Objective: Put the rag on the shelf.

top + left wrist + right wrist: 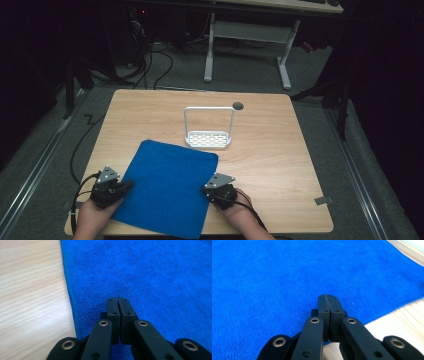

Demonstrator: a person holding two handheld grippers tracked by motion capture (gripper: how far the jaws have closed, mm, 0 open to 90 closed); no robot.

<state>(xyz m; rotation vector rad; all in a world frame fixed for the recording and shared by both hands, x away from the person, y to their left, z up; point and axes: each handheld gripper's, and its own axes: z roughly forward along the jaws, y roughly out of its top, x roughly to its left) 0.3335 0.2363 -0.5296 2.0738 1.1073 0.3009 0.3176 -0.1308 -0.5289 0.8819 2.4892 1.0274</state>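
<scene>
A blue cloth lies flat on the near half of the wooden table, turned a little askew. My left gripper rests at the cloth's left edge, pointing right. In the left gripper view its jaws are pressed together over the cloth just inside the hem, and no fold shows between them. My right gripper sits at the cloth's right edge, pointing left. In the right gripper view its tips are closed together above the cloth, which lies smooth.
A white wire rack with a tall handle stands just beyond the cloth's far edge. A small round hole marks the tabletop behind it. Bare wood stretches to the right. Cables trail off the table's left corner.
</scene>
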